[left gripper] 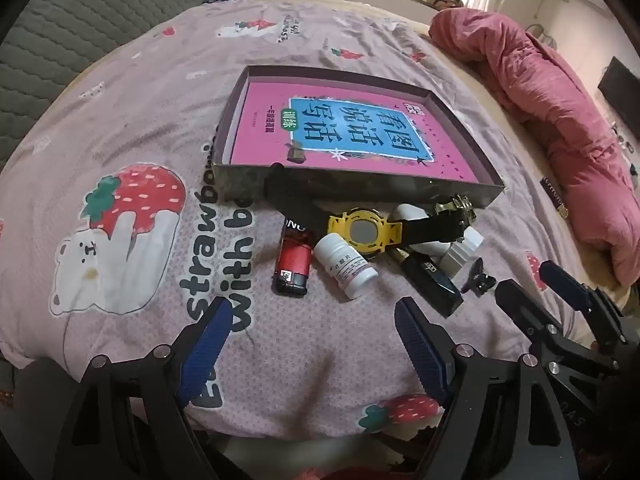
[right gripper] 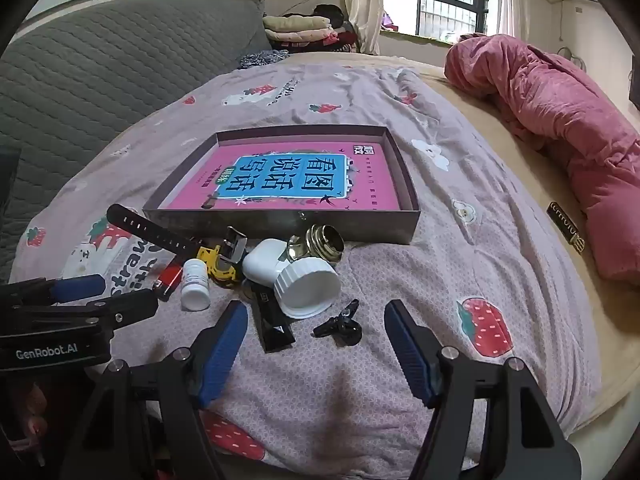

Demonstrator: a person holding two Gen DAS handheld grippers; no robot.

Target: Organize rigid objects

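Observation:
A shallow dark box point(left gripper: 360, 190) point(right gripper: 280, 220) holds a pink book point(left gripper: 352, 132) point(right gripper: 288, 180) on the bed. In front of it lies a pile: a yellow watch point(left gripper: 364, 230) point(right gripper: 218, 260), a red lighter point(left gripper: 294, 260) point(right gripper: 170, 276), a small white pill bottle point(left gripper: 346, 268) point(right gripper: 195, 284), a white jar point(right gripper: 306, 288), a brass piece point(right gripper: 320, 242), a black flat case point(left gripper: 430, 280) point(right gripper: 272, 320) and a black hair clip point(left gripper: 478, 278) point(right gripper: 340, 324). My left gripper point(left gripper: 312, 320) is open, just short of the lighter and bottle. My right gripper point(right gripper: 316, 320) is open around the clip.
The bed has a pink strawberry-print sheet point(left gripper: 140, 120). A rolled pink quilt point(left gripper: 560, 120) point(right gripper: 560, 128) lies along the right. A grey quilted headboard point(right gripper: 100, 60) stands at the left. Folded clothes point(right gripper: 300, 28) are stacked at the back.

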